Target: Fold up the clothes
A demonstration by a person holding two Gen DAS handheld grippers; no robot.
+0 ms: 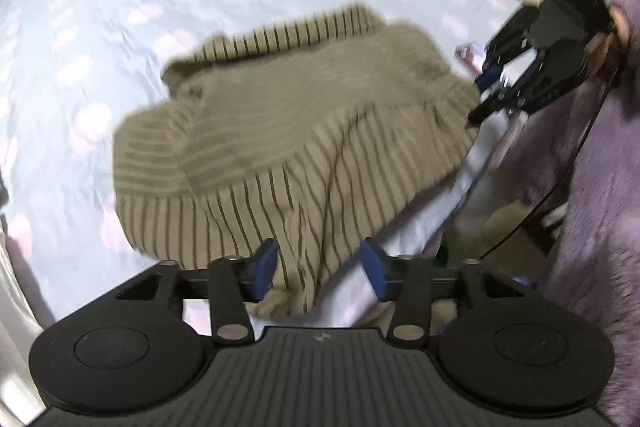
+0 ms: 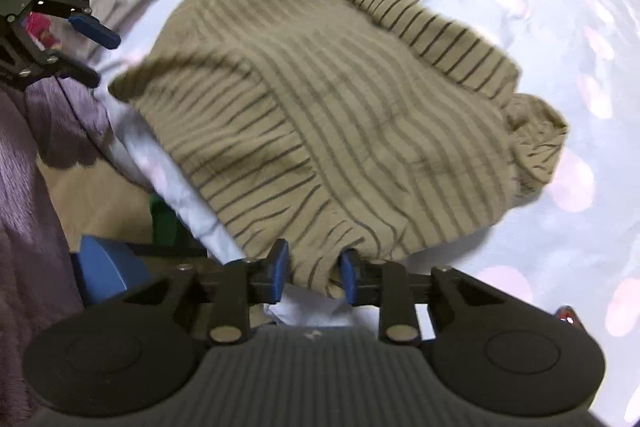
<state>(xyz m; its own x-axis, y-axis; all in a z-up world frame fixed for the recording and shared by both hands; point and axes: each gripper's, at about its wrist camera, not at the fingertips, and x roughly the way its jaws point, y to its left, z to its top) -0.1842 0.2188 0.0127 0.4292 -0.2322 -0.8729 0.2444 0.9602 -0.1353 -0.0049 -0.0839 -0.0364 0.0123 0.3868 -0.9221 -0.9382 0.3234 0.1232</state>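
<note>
Lying across the near edge of the bed (image 1: pixel 60 27), the striped sweater (image 1: pixel 296 131) is seen folded into a rough bundle, its hem hanging over the edge toward both grippers. In the left wrist view the hem drops between the jaws of the left gripper (image 1: pixel 318 269), which stand partly open with clear gaps to the cloth on either side; nothing is pinched there. In the right wrist view the right gripper (image 2: pixel 314 271) is set closer about a fold of the hem, the jaws narrowly apart and not visibly pressing, so no firm hold is judged. The sweater's long axis runs across the frame, side to side. Both grippers are placed at the same near hem, neither clearly nearer. No brand, label or writing can be read; the frames are blurred.
</note>
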